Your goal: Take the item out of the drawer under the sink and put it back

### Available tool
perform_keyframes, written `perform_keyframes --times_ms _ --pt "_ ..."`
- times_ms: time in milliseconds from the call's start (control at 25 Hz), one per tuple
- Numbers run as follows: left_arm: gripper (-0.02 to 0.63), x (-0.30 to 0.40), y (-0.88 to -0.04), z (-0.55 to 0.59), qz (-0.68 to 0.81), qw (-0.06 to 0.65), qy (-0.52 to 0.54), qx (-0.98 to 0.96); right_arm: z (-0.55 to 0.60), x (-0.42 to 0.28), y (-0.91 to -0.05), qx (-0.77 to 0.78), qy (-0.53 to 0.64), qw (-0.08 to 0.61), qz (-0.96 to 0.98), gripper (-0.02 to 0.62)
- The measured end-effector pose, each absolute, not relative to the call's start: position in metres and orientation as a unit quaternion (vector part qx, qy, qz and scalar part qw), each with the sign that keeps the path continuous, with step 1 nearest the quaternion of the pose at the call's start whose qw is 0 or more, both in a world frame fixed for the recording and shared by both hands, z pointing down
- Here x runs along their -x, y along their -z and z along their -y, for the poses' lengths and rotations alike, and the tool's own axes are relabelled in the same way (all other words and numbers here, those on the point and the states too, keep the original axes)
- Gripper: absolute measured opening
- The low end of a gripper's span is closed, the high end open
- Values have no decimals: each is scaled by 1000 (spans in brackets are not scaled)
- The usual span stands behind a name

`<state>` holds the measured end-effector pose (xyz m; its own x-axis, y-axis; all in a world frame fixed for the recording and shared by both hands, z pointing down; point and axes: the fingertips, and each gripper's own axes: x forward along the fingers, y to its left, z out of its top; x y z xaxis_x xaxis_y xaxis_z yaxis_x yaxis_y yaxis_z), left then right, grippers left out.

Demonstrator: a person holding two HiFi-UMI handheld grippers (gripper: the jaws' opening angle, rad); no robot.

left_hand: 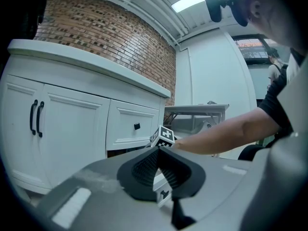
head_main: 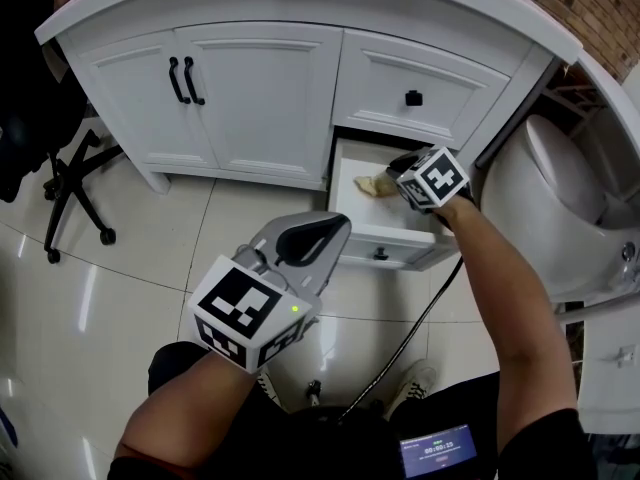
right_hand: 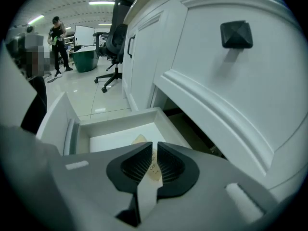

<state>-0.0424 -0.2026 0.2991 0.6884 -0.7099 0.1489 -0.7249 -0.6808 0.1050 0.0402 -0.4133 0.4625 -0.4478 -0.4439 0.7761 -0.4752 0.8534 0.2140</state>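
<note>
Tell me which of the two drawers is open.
The lower drawer, pulled out beneath the shut upper drawer; the right gripper holds a tan packet inside it.

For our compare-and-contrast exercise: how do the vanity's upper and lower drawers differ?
The upper drawer is shut; the lower drawer is pulled out. The upper drawer's inside is hidden; the lower drawer shows a tan packet, with the right gripper closed on it. Both are white with a black knob.
</note>
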Motion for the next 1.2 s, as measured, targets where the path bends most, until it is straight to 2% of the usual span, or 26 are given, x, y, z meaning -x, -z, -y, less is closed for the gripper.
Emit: perform_keyframes --times_ms 240,640,1200 --pt "5 44 -301 202 397 86 -43 -913 408 -46 -439 -294 -11 432 852 9" --pt "5 43 -302 196 398 82 -47 -912 374 -40 -404 -290 18 413 863 8" --pt "5 39 -293 186 391 60 -47 -917 276 -47 -296 -310 -38 224 923 8"
